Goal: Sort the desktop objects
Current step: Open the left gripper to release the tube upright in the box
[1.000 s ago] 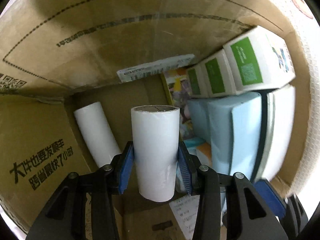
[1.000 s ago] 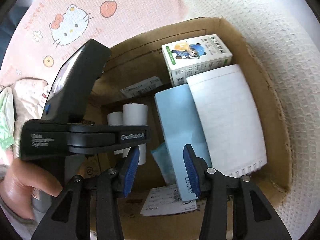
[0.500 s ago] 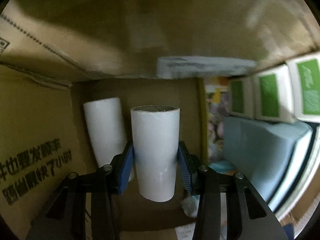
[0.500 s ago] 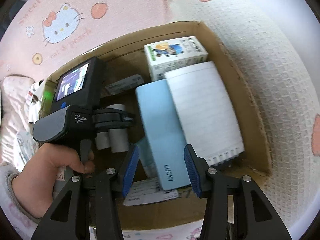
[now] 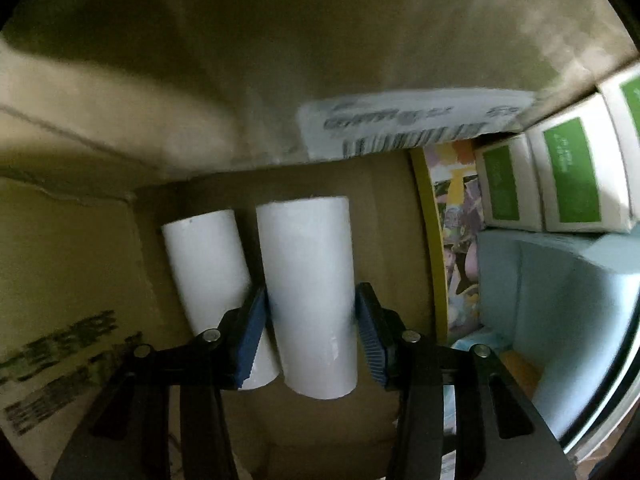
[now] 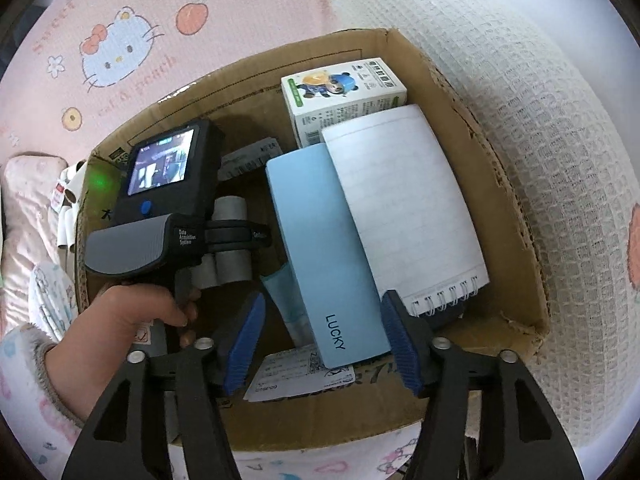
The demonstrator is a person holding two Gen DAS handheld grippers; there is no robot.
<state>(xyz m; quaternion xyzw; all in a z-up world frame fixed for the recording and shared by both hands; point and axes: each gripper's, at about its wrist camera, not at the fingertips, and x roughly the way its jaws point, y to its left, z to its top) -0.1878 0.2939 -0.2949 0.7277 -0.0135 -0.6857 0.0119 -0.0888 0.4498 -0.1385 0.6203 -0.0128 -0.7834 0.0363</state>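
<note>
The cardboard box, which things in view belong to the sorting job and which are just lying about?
Part of the job:
cardboard box
two white rolls, one between the opening left gripper
blue LUCKY case
spiral notebook
panda carton
right gripper, opening, empty

Just lying about:
Hello Kitty cloth
white knit blanket

White roll (image 5: 308, 292); brown cardboard box (image 6: 516, 216); light-blue case (image 6: 324, 248) at three o'clock; pink cartoon-cat cloth (image 6: 120, 40) at eleven.
</note>
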